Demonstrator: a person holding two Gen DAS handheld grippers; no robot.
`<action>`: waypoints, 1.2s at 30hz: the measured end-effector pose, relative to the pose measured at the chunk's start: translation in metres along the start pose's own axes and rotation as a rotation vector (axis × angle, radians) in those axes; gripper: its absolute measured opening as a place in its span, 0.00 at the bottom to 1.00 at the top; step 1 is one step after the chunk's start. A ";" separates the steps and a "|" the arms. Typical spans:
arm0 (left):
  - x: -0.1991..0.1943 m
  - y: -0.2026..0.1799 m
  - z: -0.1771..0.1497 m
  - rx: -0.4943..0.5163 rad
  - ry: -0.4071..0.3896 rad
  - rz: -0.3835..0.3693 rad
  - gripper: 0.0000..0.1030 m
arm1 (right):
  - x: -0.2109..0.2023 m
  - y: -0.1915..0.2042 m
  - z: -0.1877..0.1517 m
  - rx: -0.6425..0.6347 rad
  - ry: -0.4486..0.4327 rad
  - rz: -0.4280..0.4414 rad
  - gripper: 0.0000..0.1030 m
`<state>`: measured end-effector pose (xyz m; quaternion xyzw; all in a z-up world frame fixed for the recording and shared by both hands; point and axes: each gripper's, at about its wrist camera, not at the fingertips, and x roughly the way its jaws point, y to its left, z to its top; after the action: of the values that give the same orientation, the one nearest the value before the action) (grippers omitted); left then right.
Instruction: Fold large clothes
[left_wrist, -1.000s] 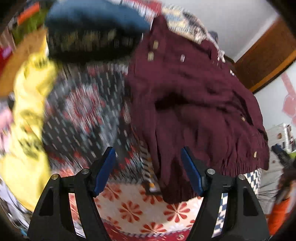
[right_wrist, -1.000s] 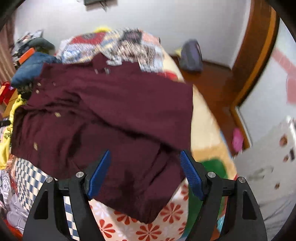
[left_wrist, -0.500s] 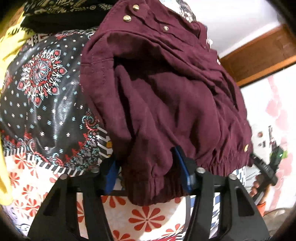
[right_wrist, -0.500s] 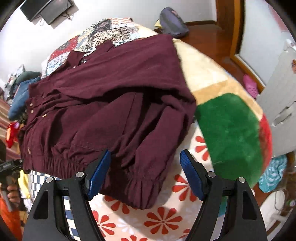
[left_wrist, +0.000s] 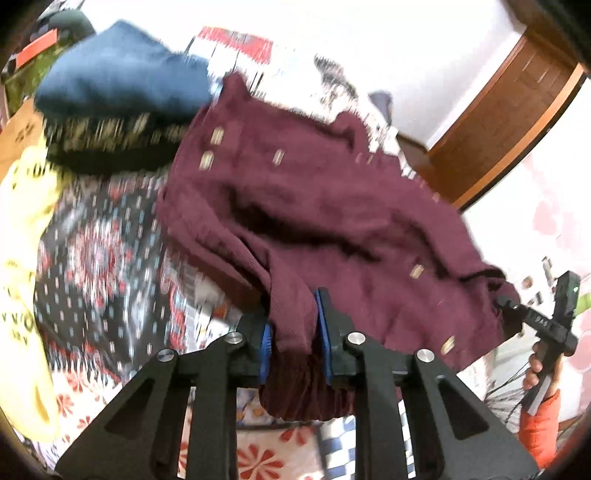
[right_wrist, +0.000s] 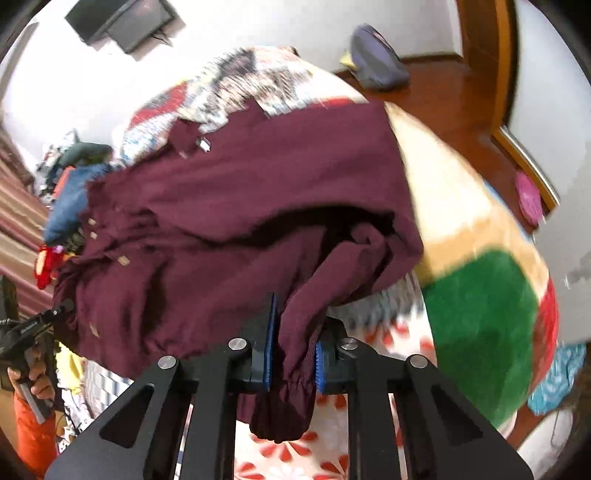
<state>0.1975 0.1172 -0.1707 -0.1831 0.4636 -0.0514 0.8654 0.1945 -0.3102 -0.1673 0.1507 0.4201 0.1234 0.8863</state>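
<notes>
Left wrist: left tool (left_wrist: 293, 341) clamped on maroon jacket (left_wrist: 314, 221) hem, the rest draped over the bed (left_wrist: 110, 258). Bunched cuff could slip out.

Right wrist: right tool (right_wrist: 293, 354) pinching jacket sleeve cuff (right_wrist: 284, 406); uneven lift risks a skewed fold.

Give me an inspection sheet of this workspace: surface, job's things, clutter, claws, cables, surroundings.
Surface: bed under a patchwork blanket with green, cream and red-flower panels.
Job's things: maroon jacket spread on the bed, its elastic hem bunched at both claws.
Clutter: blue garment atop a dark patterned one, yellow cloth at the left edge, pink item on the floor.
Claws: left claw shut on the hem; right claw shut on the hem.
Cables: nothing seen for certain.
Surroundings: wall screen, purple bag on the wooden floor, wooden door frame.
</notes>
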 end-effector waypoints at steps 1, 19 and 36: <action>-0.005 -0.001 0.010 -0.008 -0.014 -0.016 0.19 | -0.004 0.003 0.007 -0.014 -0.022 0.008 0.13; 0.086 0.014 0.220 -0.185 -0.140 0.129 0.15 | 0.073 0.000 0.194 0.005 -0.191 -0.094 0.12; 0.122 -0.007 0.233 0.092 0.045 0.241 0.36 | 0.114 -0.009 0.229 -0.028 0.165 -0.097 0.24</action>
<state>0.4580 0.1421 -0.1467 -0.0852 0.4985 0.0275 0.8622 0.4450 -0.3166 -0.1138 0.1071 0.4966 0.0980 0.8557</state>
